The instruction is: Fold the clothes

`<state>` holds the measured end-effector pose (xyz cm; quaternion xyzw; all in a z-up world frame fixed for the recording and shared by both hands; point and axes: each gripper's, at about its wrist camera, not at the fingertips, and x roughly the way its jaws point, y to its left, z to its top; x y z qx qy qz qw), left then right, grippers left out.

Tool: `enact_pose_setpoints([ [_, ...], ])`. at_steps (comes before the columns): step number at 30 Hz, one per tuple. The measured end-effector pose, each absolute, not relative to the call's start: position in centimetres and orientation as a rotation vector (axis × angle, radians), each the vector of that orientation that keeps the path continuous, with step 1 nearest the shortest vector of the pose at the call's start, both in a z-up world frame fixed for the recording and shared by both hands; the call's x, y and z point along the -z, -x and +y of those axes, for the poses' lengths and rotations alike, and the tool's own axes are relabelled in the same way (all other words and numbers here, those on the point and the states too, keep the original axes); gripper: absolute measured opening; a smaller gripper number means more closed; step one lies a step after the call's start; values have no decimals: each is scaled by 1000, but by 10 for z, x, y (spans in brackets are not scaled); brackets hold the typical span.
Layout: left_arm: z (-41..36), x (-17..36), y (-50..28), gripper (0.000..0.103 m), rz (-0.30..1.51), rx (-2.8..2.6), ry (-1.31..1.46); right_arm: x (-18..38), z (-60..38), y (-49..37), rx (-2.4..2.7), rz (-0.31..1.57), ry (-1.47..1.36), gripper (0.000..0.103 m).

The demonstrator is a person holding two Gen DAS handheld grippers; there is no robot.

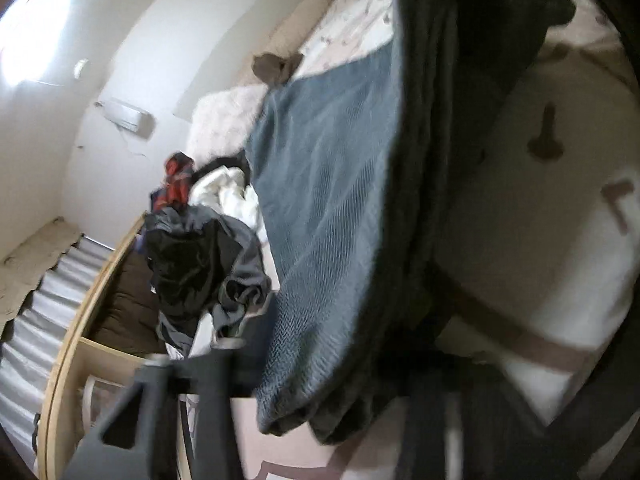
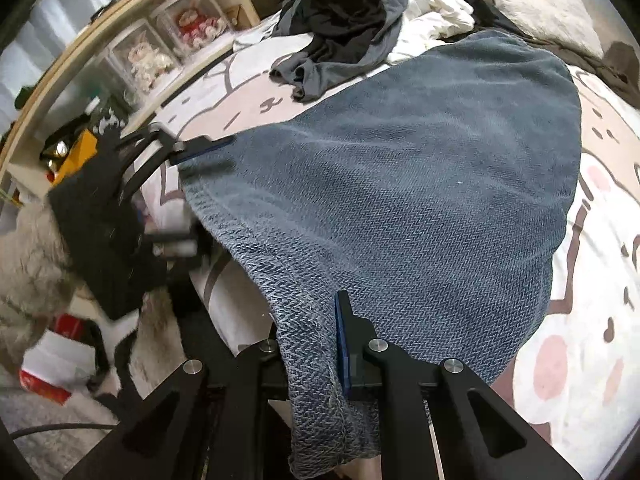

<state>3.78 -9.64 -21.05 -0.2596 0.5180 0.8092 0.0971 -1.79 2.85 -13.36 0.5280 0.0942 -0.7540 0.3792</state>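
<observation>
Both claws, right and left, pinch the blue knit garment.

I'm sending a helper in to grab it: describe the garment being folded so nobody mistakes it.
On the bed with the pink-and-white cartoon bedspread, it is the big blue-grey knitted garment spread nearest the foot. The right gripper and left gripper each pinch its hem; the dark heap of clothes behind is crumpled, not spread.
</observation>
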Motion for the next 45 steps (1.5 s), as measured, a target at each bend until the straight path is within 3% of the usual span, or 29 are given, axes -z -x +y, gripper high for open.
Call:
enact_pose_setpoints([
  [3, -91, 198, -43, 12, 1562, -2380, 706, 121, 30, 17, 1934, 293, -1315, 12],
  [17, -14, 59, -113, 11, 1300, -2437, 378, 12, 110, -25, 2108, 540, -1075, 10],
  [26, 4, -7, -183, 11, 1075, -2343, 536, -30, 149, -110, 2059, 562, -1089, 10],
  [30, 9, 5, -186, 11, 979, -2266, 737, -13, 148, -125, 1999, 529, -1169, 10],
  [34, 18, 27, -166, 11, 1027, -2179, 840, 16, 142, -105, 1961, 553, -1245, 10],
  [38, 16, 17, -114, 12, 1069, -2210, 822, 2, 136, -64, 2009, 622, -1229, 10],
  [45, 0, 8, 40, 12, 914, -2244, 999, -19, 121, 58, 2090, 613, -1254, 10],
])
